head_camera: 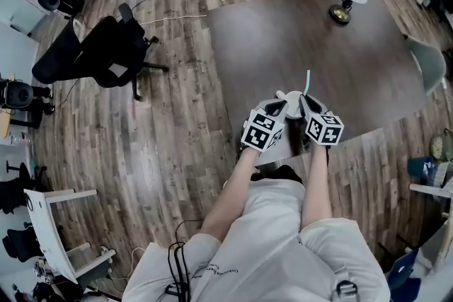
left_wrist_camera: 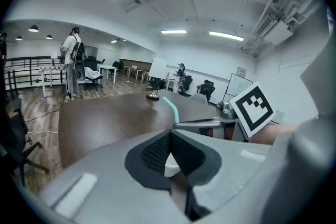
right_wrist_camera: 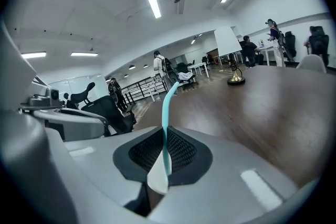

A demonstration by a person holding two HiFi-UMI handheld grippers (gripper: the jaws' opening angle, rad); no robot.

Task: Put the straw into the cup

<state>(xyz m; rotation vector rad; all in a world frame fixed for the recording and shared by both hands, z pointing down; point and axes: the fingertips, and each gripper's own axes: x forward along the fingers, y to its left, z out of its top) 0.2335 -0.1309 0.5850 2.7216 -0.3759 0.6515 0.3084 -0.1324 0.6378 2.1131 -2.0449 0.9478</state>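
My right tongs (right_wrist_camera: 161, 161) are clamped tight on the blue straw (right_wrist_camera: 166, 115), low down, so its long end sticks up free; my left tongs (left_wrist_camera: 170, 157) squeeze something white, I think the cup (left_wrist_camera: 171, 167), to keep it steady; the straw stands just beside the left tongs, and I don't think it's in yet.

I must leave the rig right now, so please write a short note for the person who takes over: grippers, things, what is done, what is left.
The left gripper is shut on a white thing, most likely the rim of the cup.
The right gripper is shut on the straw, which points upward.
Both grippers are side by side at the near edge of the table, with the cup between their tips.
Done: cup and straw are both gripped and brought close together.
Left: the straw does not appear to be in the cup yet. Move its lower end over the opening, lower it in, then open the right gripper.
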